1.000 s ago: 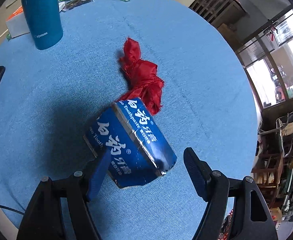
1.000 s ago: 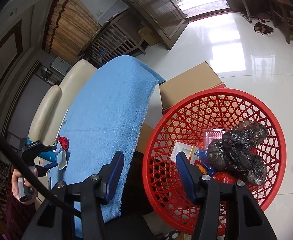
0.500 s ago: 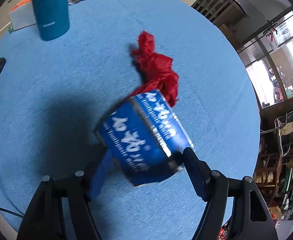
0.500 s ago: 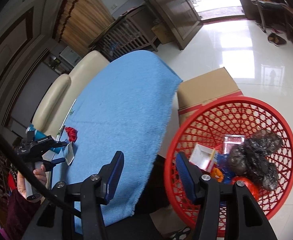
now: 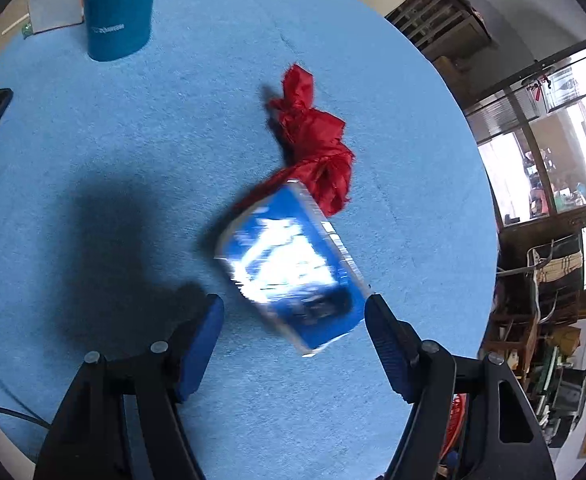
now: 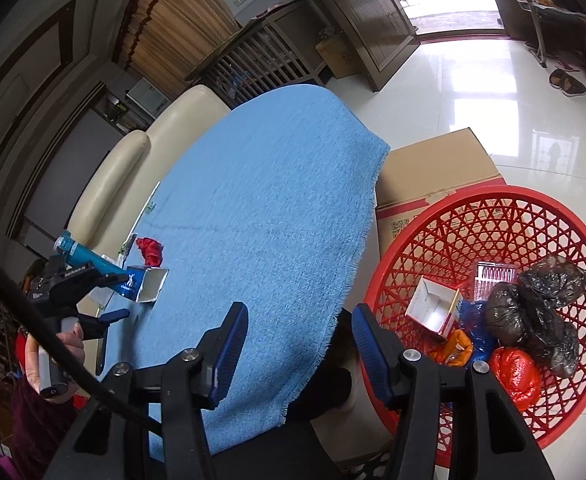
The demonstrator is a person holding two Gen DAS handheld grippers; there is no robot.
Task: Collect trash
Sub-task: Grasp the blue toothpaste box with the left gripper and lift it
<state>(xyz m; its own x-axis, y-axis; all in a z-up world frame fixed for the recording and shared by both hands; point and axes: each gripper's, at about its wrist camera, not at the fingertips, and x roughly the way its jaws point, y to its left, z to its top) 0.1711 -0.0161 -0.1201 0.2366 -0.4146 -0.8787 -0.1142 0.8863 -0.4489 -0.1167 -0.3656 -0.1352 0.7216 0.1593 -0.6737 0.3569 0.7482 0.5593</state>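
The step in hand looks like picking up the blue toothpaste box (image 5: 293,276) from the blue tablecloth (image 5: 133,160) so it can go into the red basket (image 6: 489,216) on the floor. To do it well, the left gripper (image 5: 295,312) should centre on the box so both pads meet its long faces squarely, close firmly without crushing the open end, and lift clear of the crumpled red wrapper (image 5: 317,148) that lies touching the box's far end at about 12 o'clock from it. The box is blurred and sits tilted between the left gripper's jaws, which stand apart; the right-hand pad looks to touch the box's corner at 3 o'clock, while the left-hand pad is clear of it, so the box is not yet clamped. The right gripper (image 6: 299,344) hangs with jaws apart and nothing between them, over the table's edge, the basket at its 3 o'clock. A teal flask (image 5: 119,8) stands at 11 o'clock, well apart.
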